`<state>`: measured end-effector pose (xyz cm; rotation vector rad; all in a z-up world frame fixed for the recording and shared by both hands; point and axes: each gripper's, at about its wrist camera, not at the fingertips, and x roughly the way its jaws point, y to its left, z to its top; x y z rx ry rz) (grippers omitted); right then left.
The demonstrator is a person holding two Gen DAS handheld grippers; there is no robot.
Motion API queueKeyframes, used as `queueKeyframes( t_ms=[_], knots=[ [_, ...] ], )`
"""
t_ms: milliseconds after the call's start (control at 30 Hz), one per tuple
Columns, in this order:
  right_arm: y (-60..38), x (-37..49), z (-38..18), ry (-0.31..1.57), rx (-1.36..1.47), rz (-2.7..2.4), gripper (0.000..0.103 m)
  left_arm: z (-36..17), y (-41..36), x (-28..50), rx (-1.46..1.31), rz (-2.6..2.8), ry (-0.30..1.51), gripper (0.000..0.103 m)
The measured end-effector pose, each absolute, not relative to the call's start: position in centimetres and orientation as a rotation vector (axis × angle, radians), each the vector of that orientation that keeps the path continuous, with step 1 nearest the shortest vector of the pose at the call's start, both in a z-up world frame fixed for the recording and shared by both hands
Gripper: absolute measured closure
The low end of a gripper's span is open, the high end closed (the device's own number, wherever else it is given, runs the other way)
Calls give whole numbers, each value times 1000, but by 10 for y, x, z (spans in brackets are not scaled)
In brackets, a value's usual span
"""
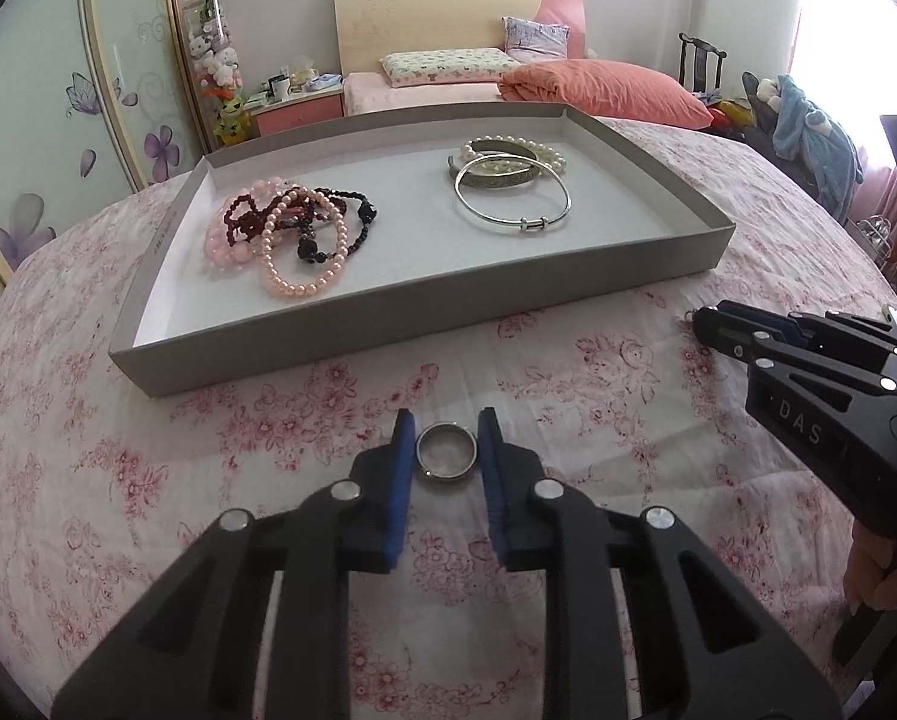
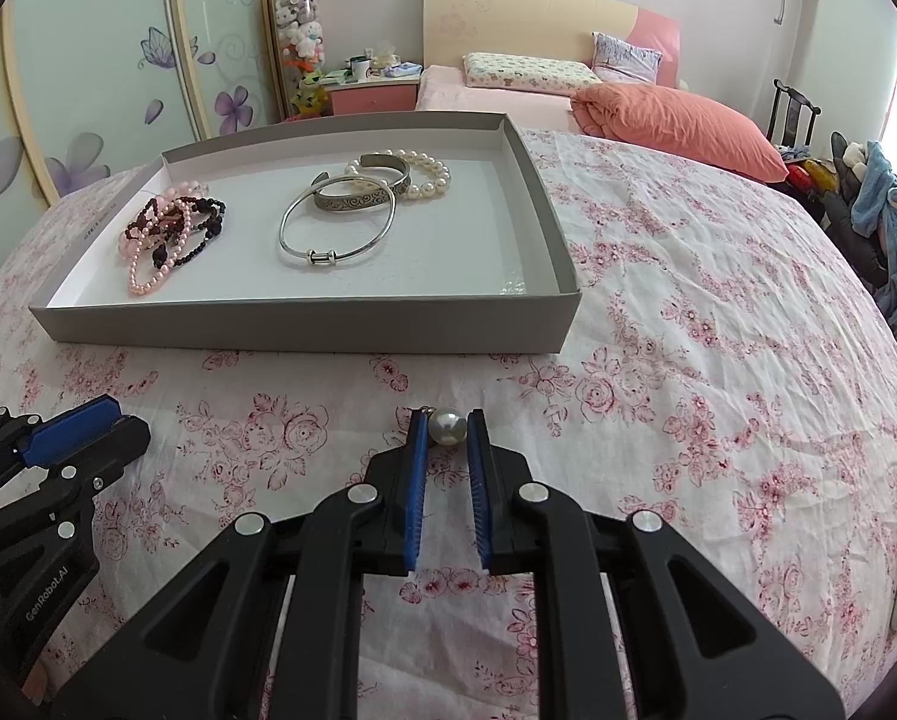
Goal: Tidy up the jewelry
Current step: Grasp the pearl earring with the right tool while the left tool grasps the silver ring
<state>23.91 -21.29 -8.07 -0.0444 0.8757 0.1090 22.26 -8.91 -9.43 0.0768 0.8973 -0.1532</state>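
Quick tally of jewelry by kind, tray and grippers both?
Metal bangles: 2, thin silver bangle and engraved cuff, in the tray.
White pearl bracelet: 1.
Tangled bead strands: count unclear.
Ring: 1, between left gripper fingers.
Pearl earring: 1, in right gripper.
Total: 5 plus the tangle.

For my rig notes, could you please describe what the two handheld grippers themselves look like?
Both grippers, left gripper and right gripper, are matte black plastic with angular linkage arms, round silver pivot screws and blue ribbed pads on the fingers. White lettering marks the bodies: "GenRoboLAI" on the left, "DAS" on the right. No cables show.
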Motion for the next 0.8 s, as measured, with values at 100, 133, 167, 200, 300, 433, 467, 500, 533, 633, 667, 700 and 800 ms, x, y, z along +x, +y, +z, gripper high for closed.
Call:
queueKeyframes(
  t_ms=[100,133,167,200,300,433,467,500,533,633,667,700,800],
  knots=[
    [-213,239,-81,876,-44,109,89,-94,-88,221,71,-150,897,81],
    [-213,239,-81,876,-44,109,89,-94,-87,222,67,-147,897,81],
    [-213,239,-81,876,-44,109,89,-94,-86,221,63,-145,898,81],
    [-213,239,-81,876,-43,109,89,-94,-85,221,59,-141,898,81],
    [-213,239,-81,876,-44,109,89,-94,-78,219,57,-122,898,81],
    [-212,239,-81,876,-44,109,89,-94,-59,214,45,-80,899,81],
    [-213,239,-81,876,-44,109,88,-93,-54,213,42,-69,899,81],
    [-213,239,-81,876,-44,109,88,-93,-48,212,37,-56,899,81],
    [-212,239,-81,876,-45,109,88,-93,-43,212,33,-47,899,81],
    [-212,239,-81,876,-47,107,88,-92,-26,210,12,-13,899,81],
    [-212,238,-81,876,-48,107,88,-92,-21,209,3,-3,899,81],
    [-212,238,-81,875,-49,106,88,-92,-15,208,-7,6,899,81],
    [-213,238,-81,875,-49,106,88,-92,-4,206,-39,20,897,81]
  ],
)
